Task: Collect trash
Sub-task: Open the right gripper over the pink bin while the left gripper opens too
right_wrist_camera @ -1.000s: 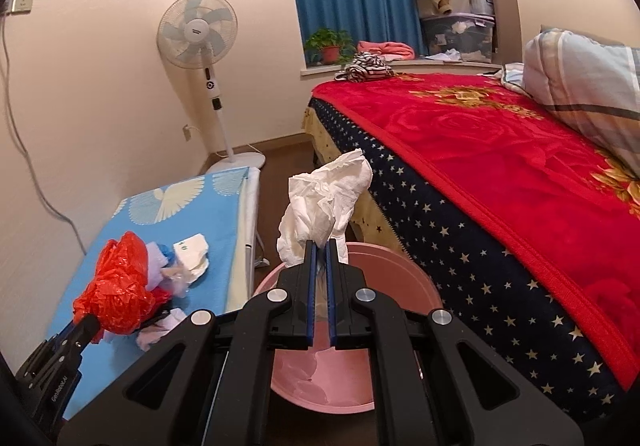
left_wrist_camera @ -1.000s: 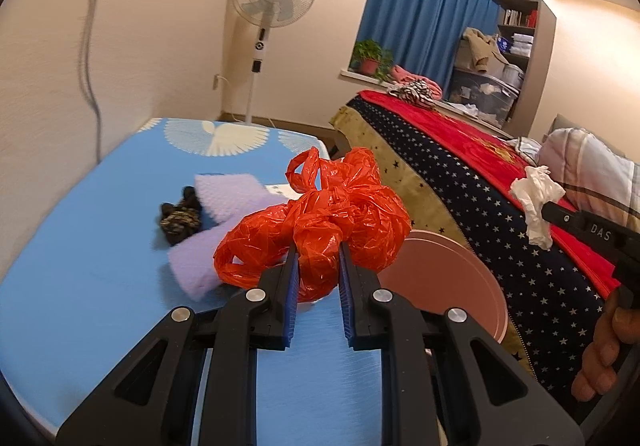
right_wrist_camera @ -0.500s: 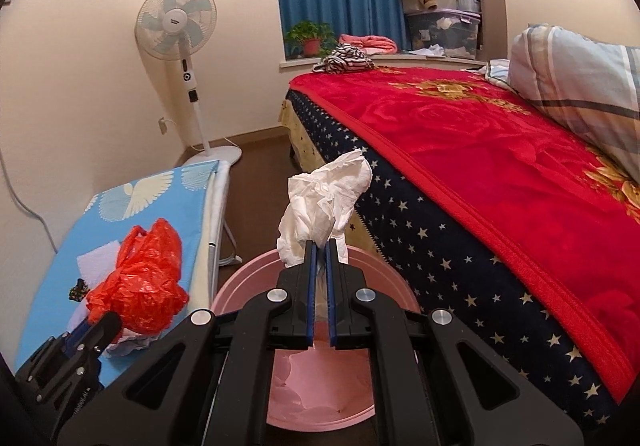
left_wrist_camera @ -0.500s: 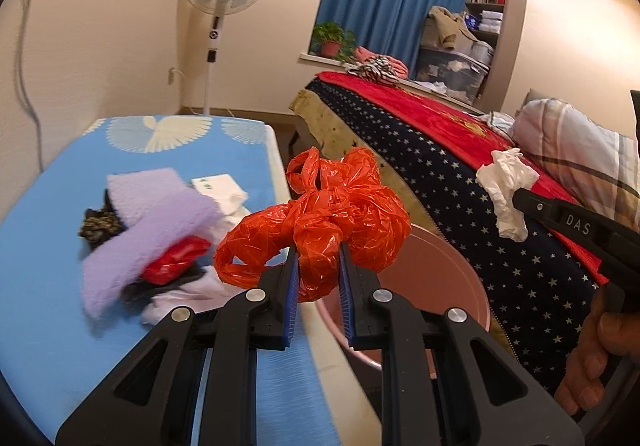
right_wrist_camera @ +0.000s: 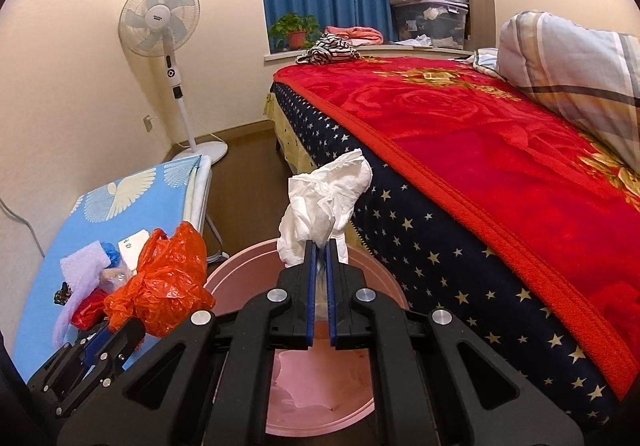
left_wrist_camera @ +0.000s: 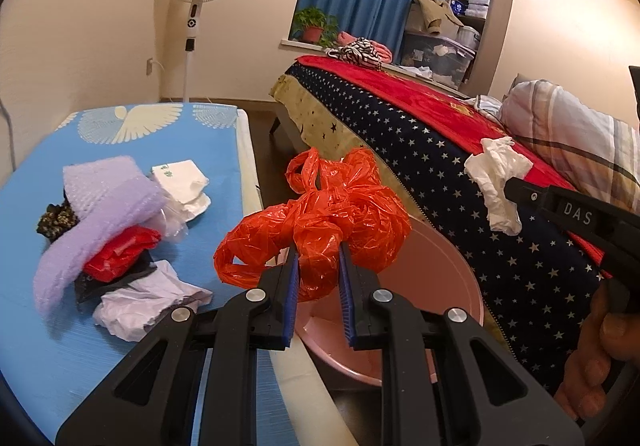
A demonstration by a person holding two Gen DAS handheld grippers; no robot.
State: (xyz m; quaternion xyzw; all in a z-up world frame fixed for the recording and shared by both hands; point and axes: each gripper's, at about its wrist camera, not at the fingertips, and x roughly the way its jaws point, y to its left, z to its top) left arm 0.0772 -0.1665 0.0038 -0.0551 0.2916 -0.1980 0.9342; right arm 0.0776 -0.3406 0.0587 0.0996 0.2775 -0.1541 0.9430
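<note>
Behind orange bag (left_wrist_camera: 320,222), pink basin (left_wrist_camera: 452,286) half-hidden

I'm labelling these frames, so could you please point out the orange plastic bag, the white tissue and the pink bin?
orange plastic bag (left_wrist_camera: 320,222), left wrist view, crumpled middle above the fingers.
white tissue (right_wrist_camera: 320,202), right wrist view, its bunched centre.
pink bin (right_wrist_camera: 320,398), right wrist view, inner floor.

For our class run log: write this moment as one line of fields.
left gripper: shut on orange bag | right gripper: shut on white tissue | both above pink bin | pile on blue table
</note>
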